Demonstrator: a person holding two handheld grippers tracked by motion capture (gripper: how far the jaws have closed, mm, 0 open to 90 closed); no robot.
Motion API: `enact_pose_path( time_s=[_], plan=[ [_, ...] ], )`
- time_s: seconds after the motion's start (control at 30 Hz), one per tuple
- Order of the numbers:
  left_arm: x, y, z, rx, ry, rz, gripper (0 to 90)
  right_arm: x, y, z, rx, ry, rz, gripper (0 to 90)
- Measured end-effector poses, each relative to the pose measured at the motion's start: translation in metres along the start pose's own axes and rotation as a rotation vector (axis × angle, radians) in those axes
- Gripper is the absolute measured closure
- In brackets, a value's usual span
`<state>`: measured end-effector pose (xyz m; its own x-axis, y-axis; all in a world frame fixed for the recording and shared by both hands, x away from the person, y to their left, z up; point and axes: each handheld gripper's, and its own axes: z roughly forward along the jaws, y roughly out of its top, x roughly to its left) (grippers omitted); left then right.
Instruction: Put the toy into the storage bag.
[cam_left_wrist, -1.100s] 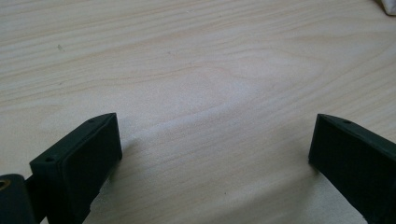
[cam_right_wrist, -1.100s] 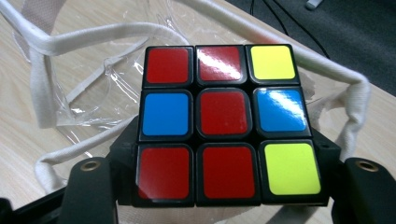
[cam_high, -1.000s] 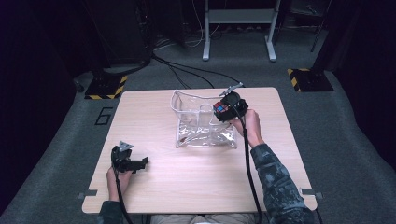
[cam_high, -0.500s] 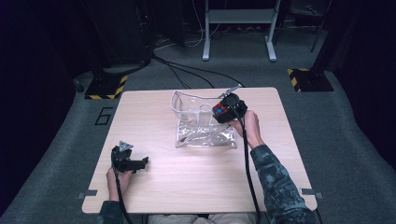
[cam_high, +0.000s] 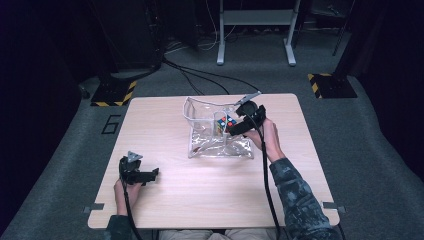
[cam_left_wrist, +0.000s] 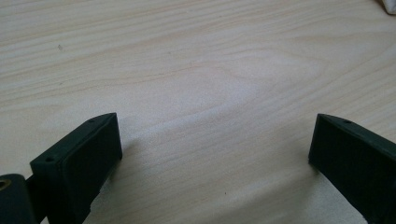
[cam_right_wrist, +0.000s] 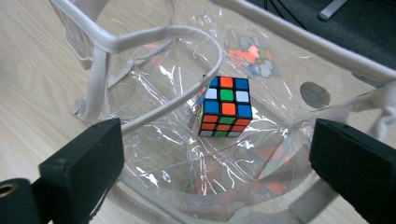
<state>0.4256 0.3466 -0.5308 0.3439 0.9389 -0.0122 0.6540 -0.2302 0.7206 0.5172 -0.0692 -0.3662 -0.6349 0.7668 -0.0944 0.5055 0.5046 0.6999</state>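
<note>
Dim room with dark gray carpet, some black stands and cables up top, and a light wood table (cam_high: 200, 200) sitting in the middle of the high view. Near the upper middle of that table there's a clear plastic bag (cam_high: 200, 145) with white trim and handles, mouth open. Inside it is a puzzle cube (cam_high: 226, 122), the colorful twisty kind, sitting on the bag's clear bottom. In the right gripper view the cube (cam_right_wrist: 225, 106) lands a bit above center, orange, green, blue and white squares on top, and one white handle (cam_right_wrist: 140, 42) loops across the upper left of the frame. The right gripper (cam_high: 239, 125) hangs right over the bag's right side, hand (cam_high: 267, 140) behind it; its jaws have just been opening and now stand wide apart, one at the lower left and one at the lower right of its own view, with the cube farther out between them and above their tips, not touched by either. So nothing pinched there, cube's loose in the bag. The left gripper (cam_high: 145, 175) is way off at the lower left of the table, well apart from the bag, jaws spread wide over bare wood, holding nothing.
</note>
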Motion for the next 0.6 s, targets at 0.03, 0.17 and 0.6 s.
enact_pose_path(
  time_s=[0.03,0.17,0.6],
  plan=[
    [0.0,0.0,0.0,0.0,0.0,0.0,2.3,0.001,-0.001,-0.003,-0.003,-0.003,0.016,0.4],
    [0.0,0.0,0.0,0.0,0.0,-0.001,2.3,0.0,-0.006,-0.014,-0.041,-0.009,0.04,0.0],
    [0.0,0.0,0.0,-0.003,0.0,-0.002,2.3,-0.002,-0.044,-0.042,-0.091,-0.041,0.063,0.0]
  ],
)
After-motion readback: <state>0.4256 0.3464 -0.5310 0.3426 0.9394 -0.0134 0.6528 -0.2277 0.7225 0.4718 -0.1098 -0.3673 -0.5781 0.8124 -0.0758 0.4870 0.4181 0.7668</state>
